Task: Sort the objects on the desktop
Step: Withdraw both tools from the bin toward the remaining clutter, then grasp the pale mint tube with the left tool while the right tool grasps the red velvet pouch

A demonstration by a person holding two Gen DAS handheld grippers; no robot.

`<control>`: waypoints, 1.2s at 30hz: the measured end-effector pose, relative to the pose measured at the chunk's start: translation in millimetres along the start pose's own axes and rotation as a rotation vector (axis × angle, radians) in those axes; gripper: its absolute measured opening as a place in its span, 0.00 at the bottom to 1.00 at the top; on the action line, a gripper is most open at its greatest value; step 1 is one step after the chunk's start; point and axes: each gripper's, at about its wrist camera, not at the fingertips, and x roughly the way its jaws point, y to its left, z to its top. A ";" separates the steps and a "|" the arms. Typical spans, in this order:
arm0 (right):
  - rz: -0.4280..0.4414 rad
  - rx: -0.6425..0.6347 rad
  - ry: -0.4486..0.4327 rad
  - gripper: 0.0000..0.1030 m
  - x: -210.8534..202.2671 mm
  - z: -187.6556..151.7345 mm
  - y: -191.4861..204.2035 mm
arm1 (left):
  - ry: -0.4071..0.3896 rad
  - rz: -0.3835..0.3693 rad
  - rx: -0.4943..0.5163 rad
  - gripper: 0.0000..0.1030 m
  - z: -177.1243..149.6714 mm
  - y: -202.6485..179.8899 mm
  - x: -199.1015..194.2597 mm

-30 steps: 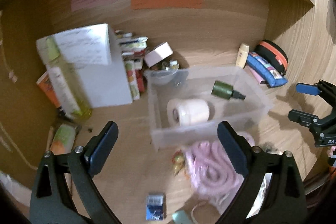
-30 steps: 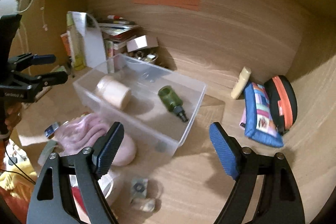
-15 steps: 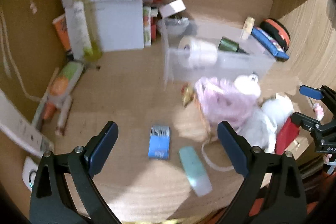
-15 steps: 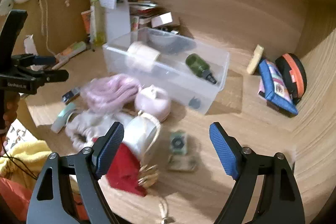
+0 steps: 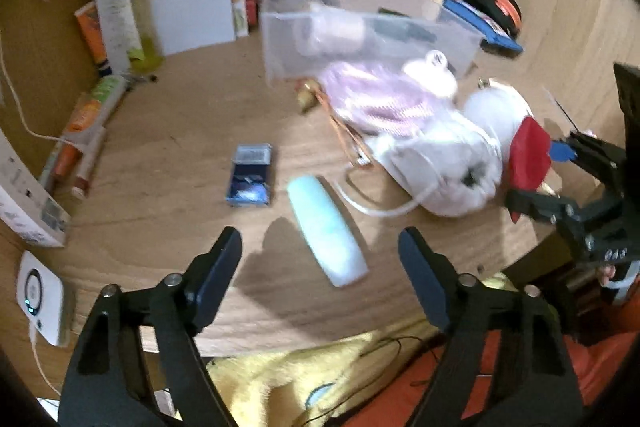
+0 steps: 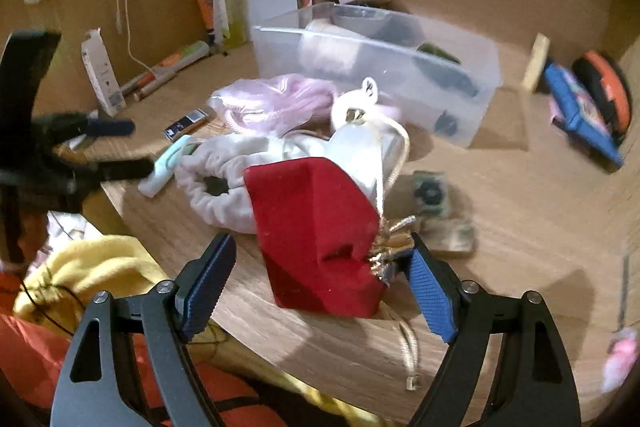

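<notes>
Left gripper, jaws just narrowing yet spread, frames a smooth pale-green tube; right gripper, spread, flanks a soft red velvet pouch.

The left gripper is seen tilted steeply downward, its two dark padded fingers spread apart; its jaws have just been closing, and nothing is pressed between them. In the right wrist view it is found again at nine o'clock, jaws parted. The right gripper is likewise angled downward, its blue ribbed pads held apart with no grip made. In the left wrist view it is seen at three o'clock, jaws parted.
</notes>
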 end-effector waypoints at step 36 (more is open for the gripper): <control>-0.058 0.070 -0.246 0.19 -56.4 43.8 -58.1 | -0.169 0.056 -0.090 0.24 44.2 6.6 -17.2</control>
